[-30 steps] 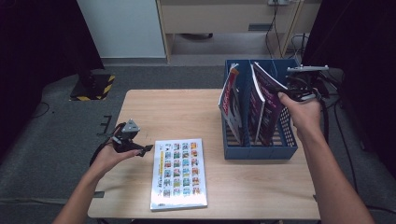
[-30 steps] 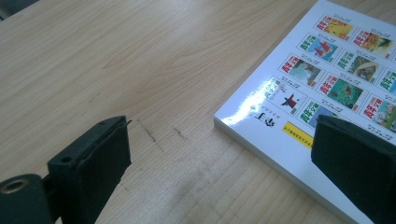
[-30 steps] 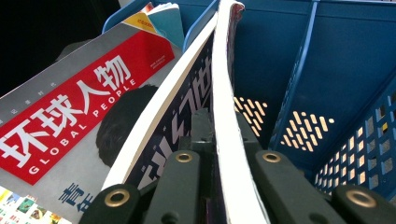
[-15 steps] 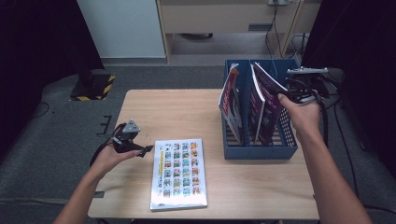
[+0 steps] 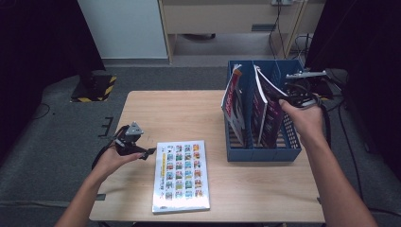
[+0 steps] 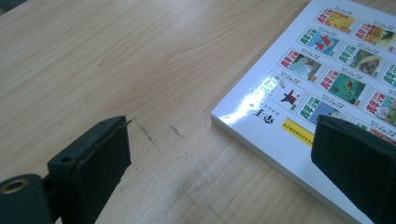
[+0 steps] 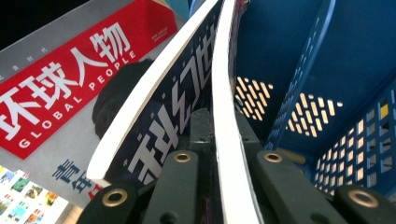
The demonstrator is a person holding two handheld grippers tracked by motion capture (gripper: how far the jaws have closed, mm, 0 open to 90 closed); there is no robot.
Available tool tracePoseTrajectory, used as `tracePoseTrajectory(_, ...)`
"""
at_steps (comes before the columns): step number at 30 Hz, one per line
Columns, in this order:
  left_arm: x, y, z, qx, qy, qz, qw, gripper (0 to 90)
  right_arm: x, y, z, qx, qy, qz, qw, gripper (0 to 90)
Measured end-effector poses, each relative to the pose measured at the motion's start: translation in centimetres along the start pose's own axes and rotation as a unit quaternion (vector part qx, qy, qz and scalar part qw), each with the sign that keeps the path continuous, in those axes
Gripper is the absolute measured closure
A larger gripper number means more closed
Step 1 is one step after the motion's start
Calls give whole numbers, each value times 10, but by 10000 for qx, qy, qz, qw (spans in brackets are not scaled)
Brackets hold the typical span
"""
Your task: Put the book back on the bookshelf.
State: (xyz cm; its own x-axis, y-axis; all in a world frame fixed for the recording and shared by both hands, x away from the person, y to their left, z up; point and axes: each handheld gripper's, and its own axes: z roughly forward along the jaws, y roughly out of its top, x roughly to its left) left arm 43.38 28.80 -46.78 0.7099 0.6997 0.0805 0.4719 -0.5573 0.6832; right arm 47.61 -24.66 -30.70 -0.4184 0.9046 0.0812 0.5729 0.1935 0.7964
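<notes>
A picture-grid book (image 5: 182,175) lies flat on the wooden table (image 5: 189,113). My left gripper (image 5: 150,152) rests just left of it, open, its jaws straddling the book's near corner (image 6: 261,116) without touching; between the jaws of the left gripper (image 6: 231,154) is bare wood. My right gripper (image 5: 289,97) is at the blue file rack (image 5: 265,153), shut on the top edge of a dark purple magazine (image 5: 272,113) that stands tilted in the rack. In the right gripper view the right gripper (image 7: 219,123) clamps that magazine's thin white edge (image 7: 223,70).
A red "Global People" magazine (image 5: 235,106) leans in the rack's left slot, and a second dark magazine (image 7: 173,112) stands beside the held one. The rack's perforated blue walls (image 7: 327,70) close in on the right. Cables and a cabinet lie beyond the table's far edge.
</notes>
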Motion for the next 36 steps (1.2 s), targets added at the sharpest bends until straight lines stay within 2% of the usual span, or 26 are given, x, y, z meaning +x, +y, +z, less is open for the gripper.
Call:
tracePoseTrajectory(6,0,0,0,-6,-5,21,10000,43,2,3,-3,337,16,-87,9994,809)
tracePoseTrajectory(18,1,-3,0,-23,-6,-39,10000,43,8,11,-2,660,131,-153,9976,767)
tracePoseTrajectory(28,3,-5,-2,-57,-10,-50,10000,43,10,19,1,769,135,-160,9968,737)
tracePoseTrajectory(36,4,-7,-2,-75,-22,-83,9999,43,9,27,5,799,62,-46,9968,738)
